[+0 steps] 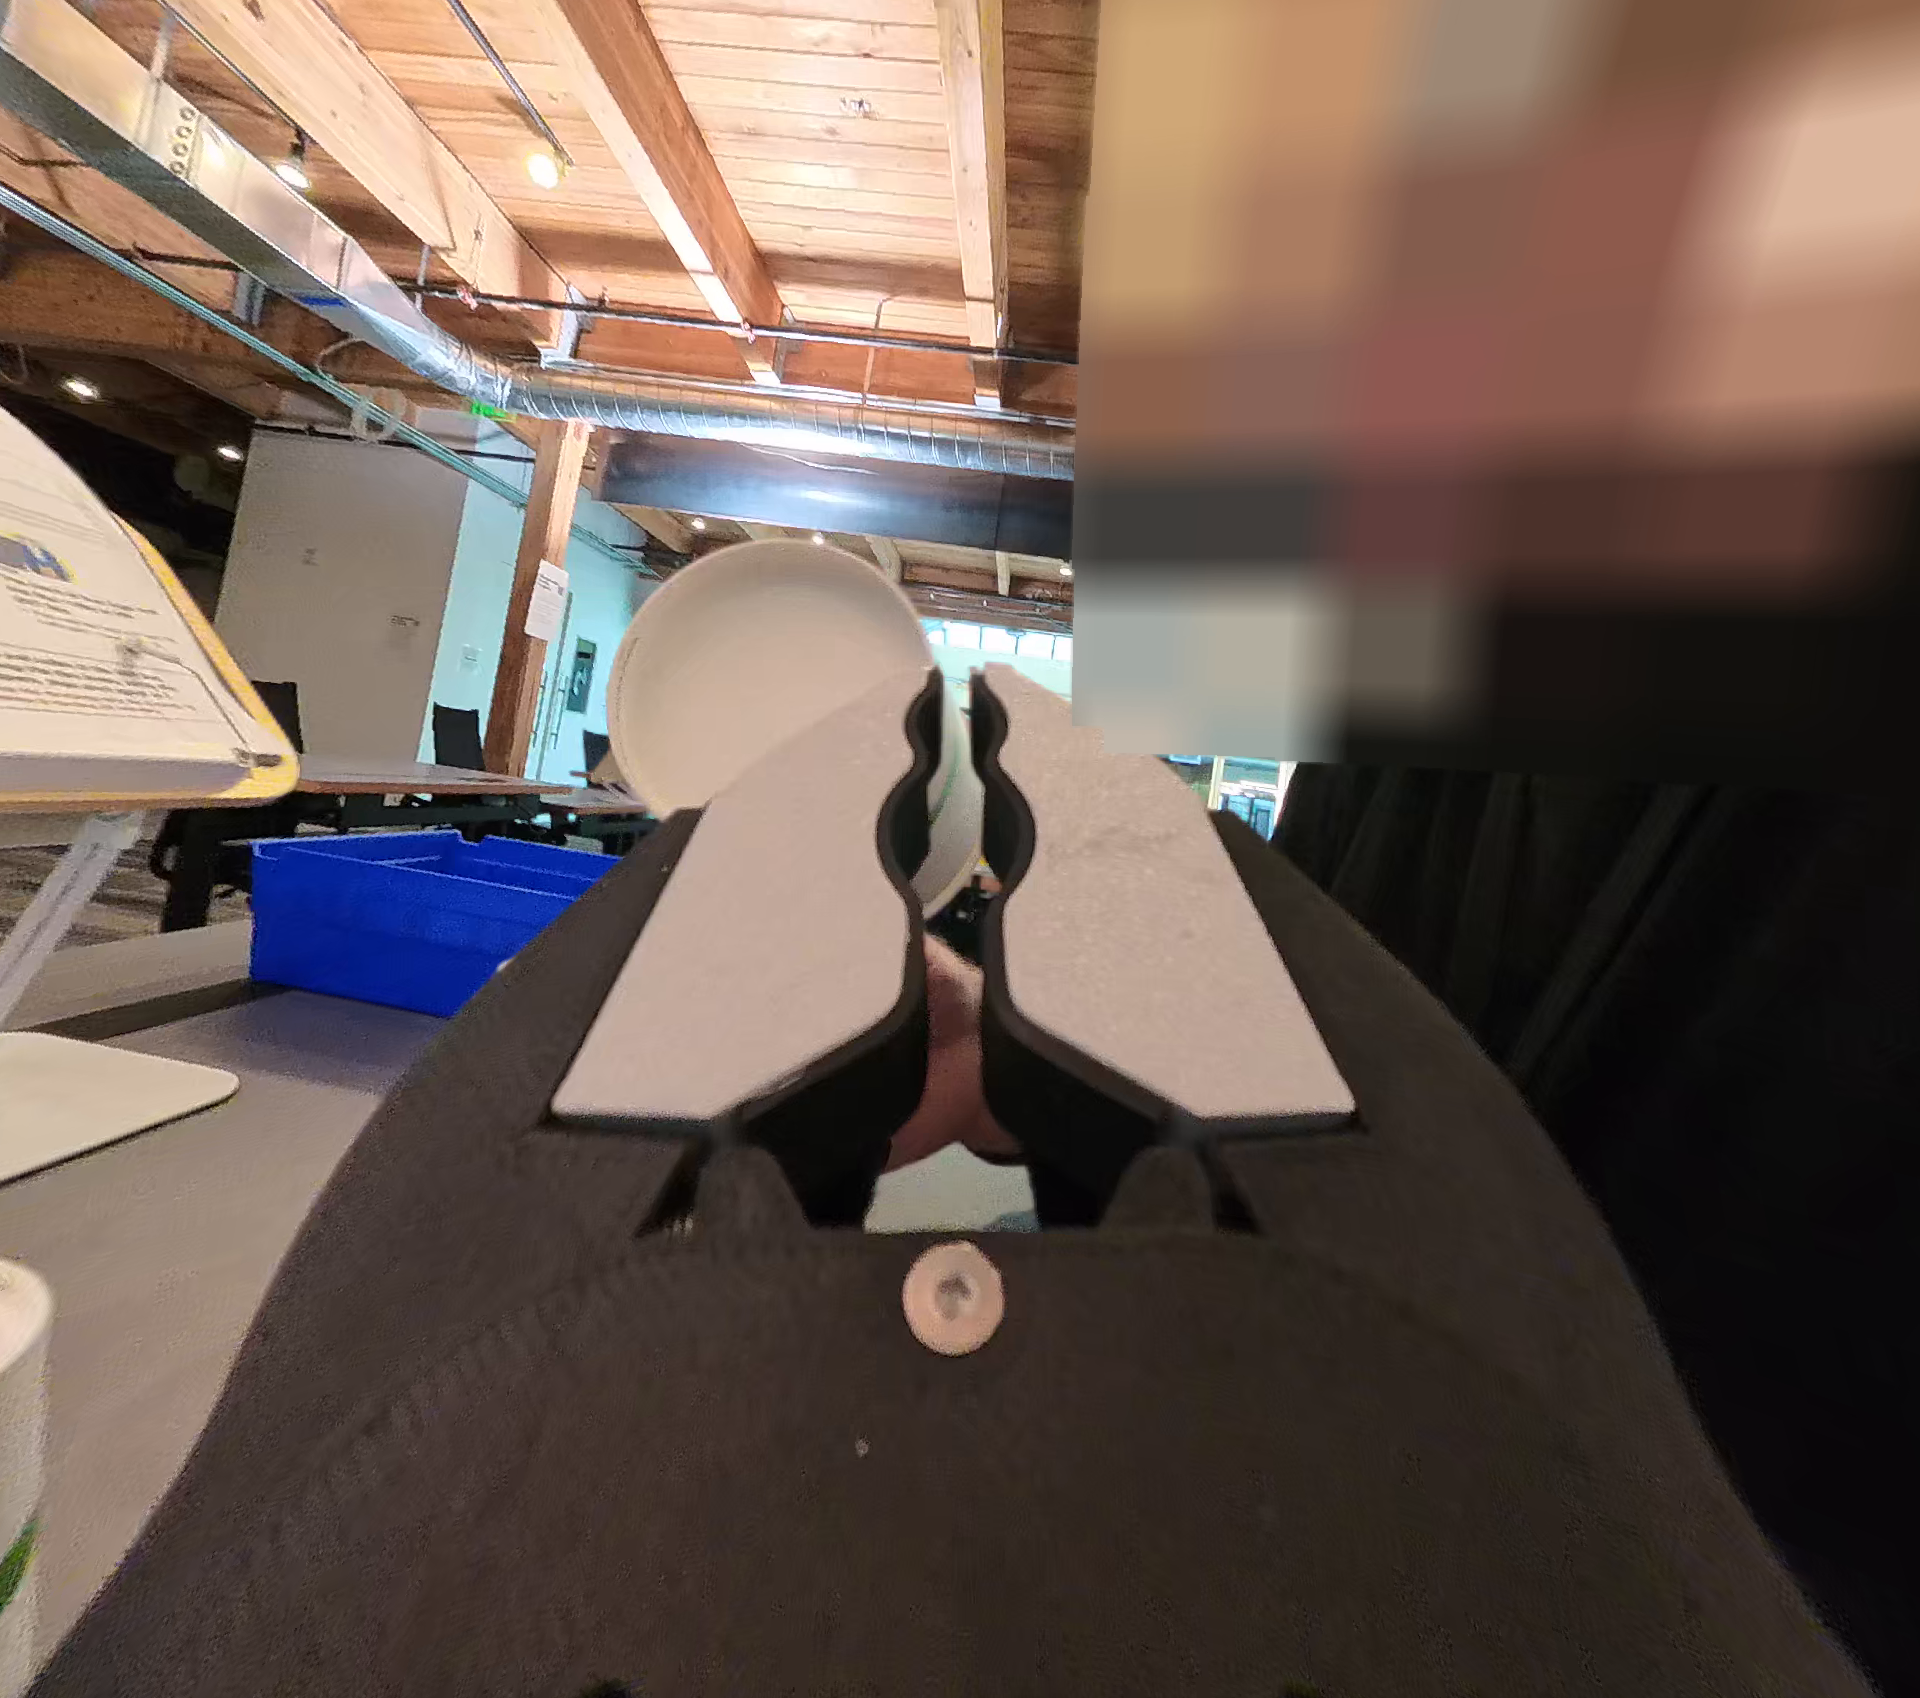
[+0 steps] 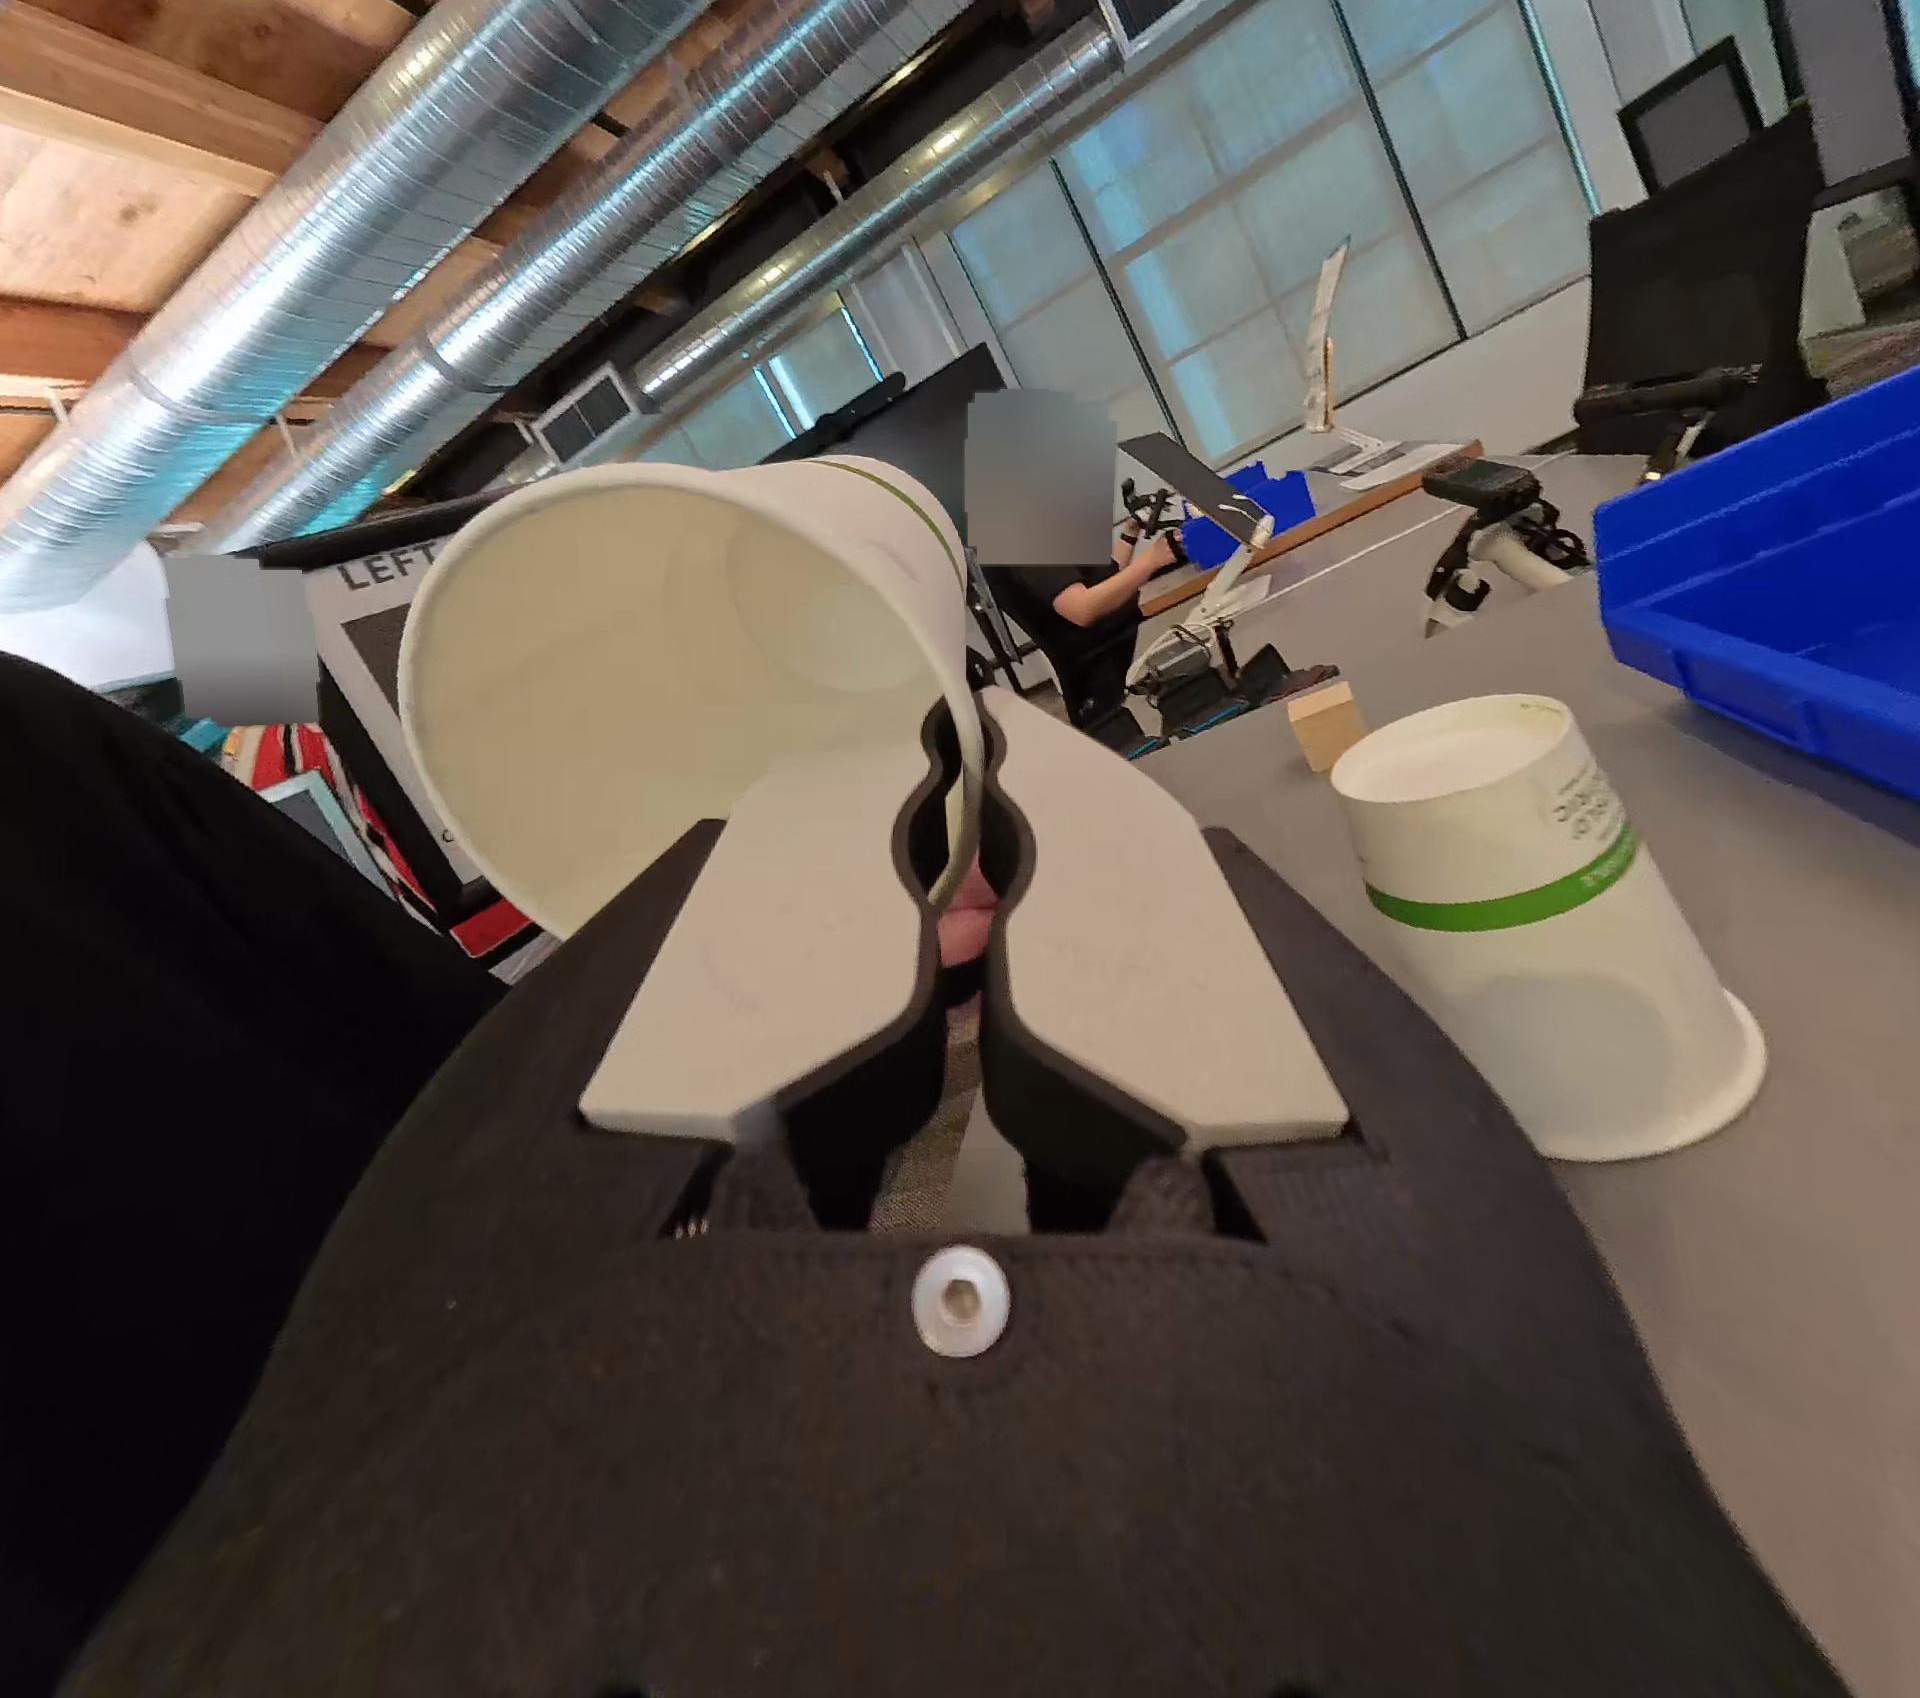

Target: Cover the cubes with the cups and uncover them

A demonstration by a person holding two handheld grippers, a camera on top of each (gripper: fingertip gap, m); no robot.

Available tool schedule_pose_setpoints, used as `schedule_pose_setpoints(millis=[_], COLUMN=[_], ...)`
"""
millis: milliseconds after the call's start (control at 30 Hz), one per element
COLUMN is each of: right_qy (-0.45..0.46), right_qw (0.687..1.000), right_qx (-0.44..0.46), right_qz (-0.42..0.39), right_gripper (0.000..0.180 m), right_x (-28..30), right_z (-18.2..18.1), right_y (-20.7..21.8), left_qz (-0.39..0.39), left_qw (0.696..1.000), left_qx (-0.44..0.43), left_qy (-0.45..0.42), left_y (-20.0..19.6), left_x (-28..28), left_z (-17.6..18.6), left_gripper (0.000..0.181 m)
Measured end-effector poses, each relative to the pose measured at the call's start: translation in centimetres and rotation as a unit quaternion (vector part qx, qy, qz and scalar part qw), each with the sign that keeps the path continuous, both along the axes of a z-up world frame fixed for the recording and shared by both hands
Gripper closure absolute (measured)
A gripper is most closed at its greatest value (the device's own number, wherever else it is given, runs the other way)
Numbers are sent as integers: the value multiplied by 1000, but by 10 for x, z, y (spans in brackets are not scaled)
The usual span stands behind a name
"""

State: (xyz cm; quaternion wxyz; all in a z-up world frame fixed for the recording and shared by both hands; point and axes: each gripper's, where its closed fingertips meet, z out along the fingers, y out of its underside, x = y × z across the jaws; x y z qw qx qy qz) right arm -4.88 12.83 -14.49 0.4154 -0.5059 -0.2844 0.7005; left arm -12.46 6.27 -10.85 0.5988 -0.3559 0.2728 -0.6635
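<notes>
My left gripper [image 1: 958, 692] is shut on the wall of a white paper cup [image 1: 769, 661] and holds it in the air, base toward the camera. My right gripper [image 2: 966, 729] is shut on the rim of another white paper cup [image 2: 665, 661], lifted and tilted with its open mouth toward the camera. A third white cup with a green band [image 2: 1538, 931] stands upside down on the grey table [image 2: 1766, 1336] to the right. A small wooden cube [image 2: 1327, 723] sits on the table behind that cup. Whatever lies under the upside-down cup is hidden.
A blue plastic bin [image 2: 1787, 599] stands at the table's far right; it also shows in the left wrist view [image 1: 405, 910]. A white stand with a printed sheet [image 1: 104, 640] rises at the left. A white cup edge [image 1: 21, 1440] shows at the lower left. People sit at desks behind.
</notes>
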Motion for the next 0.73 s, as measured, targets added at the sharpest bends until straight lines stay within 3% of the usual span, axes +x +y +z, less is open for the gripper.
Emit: schedule_pose_setpoints(millis=[67,167,267,333,433,567,733], right_qy=[-20,-72,-195,-323,-470,-638,-764], right_qw=[1000,995,968,913,848,749,633], right_qx=[18,63,132,188,187,154,126], right_qz=[-11,-38,-88,-161,-161,-93,-8], right_gripper=[180,180,179,179,179,179,179], right_x=[11,42,81,116,159,196,211], right_z=[10,37,57,59,57,25,-28], right_y=[6,21,45,77,108,140,168], left_qz=[20,62,76,80,80,71,67], left_qw=[1000,998,996,994,992,990,987], left_qx=[0,-5,-19,-29,-36,-37,-35], left_qy=[4,31,50,65,93,116,141], left_y=[3,13,22,27,31,31,31], left_x=[-9,-17,-16,-12,-1,10,17], left_z=[0,-9,-20,-28,-39,-47,-55], left_gripper=[171,181,181,181,181,181,181])
